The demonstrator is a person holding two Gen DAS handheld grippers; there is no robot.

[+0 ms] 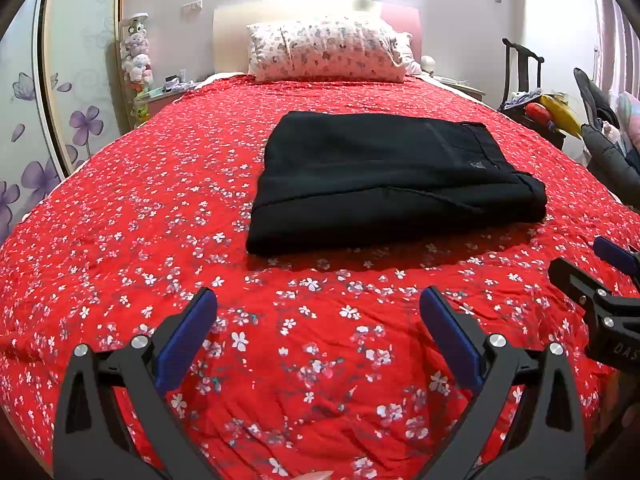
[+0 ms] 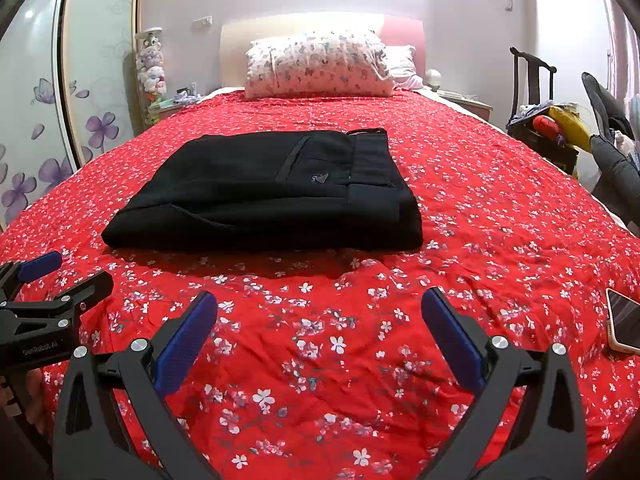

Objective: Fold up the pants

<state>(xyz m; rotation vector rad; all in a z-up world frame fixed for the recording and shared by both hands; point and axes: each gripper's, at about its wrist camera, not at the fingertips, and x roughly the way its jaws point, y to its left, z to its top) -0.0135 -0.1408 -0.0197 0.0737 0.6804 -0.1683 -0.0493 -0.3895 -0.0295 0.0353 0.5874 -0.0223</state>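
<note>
black pants (image 1: 396, 180), folded, soft and limp; grasp at the thick waistband edge. left gripper (image 1: 318, 320) and right gripper (image 2: 319, 320) gape wide, empty.

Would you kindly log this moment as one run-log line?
black pants: folded, flat on red floral bedspread | left gripper: open, empty | right gripper: open, empty | phone: right edge of bedspread

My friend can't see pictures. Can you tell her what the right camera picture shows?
Black pants lie folded into a neat stack on a red flowered bedspread. Near the camera, the right claw is open and holds nothing, with the left claw beside it. A flowered pillow sits at the headboard and a phone lies at the right edge.
</note>
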